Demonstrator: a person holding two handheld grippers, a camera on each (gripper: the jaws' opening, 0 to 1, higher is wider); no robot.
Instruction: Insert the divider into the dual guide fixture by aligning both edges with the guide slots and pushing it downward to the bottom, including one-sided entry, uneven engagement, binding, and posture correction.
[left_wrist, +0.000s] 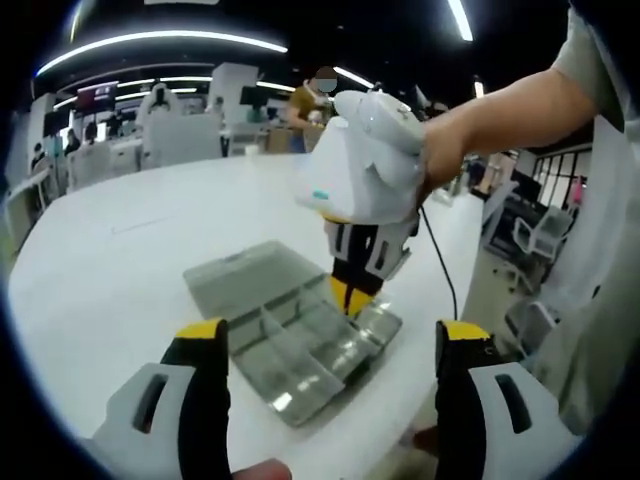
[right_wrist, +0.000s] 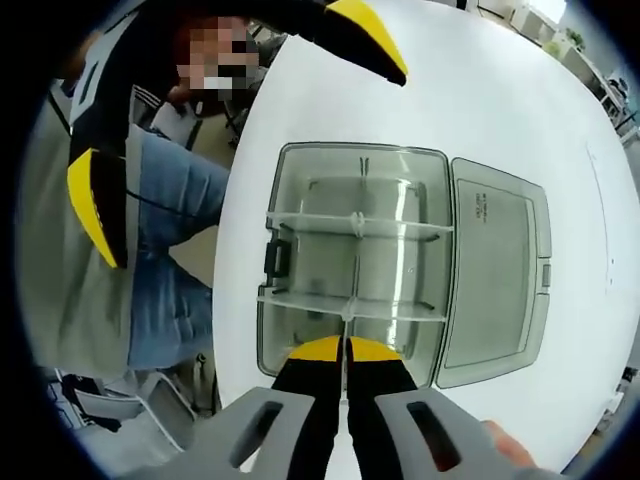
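A clear plastic box (right_wrist: 355, 265) sits on the round white table (left_wrist: 150, 230) with its lid (right_wrist: 495, 280) flipped open flat beside it. Inside the box, see-through walls already split it into small rooms.

The right gripper (right_wrist: 346, 352) points straight down into the box. Its yellow-tipped jaws are squeezed almost together on a thin clear divider (right_wrist: 347, 318), which stands on its edge over the near end of the box. The left gripper (left_wrist: 330, 345) waits near the box with its jaws wide apart and nothing in them.

The divider could go in crooked. If one side slips into its slot first and the other side stays high, it will jam. Pushing hard then could bend it or make the box slide, because nothing holds the box down.

The divider is clear and very thin, so its edges are hard to see. The slots may be under the jaws, but I cannot make them out.
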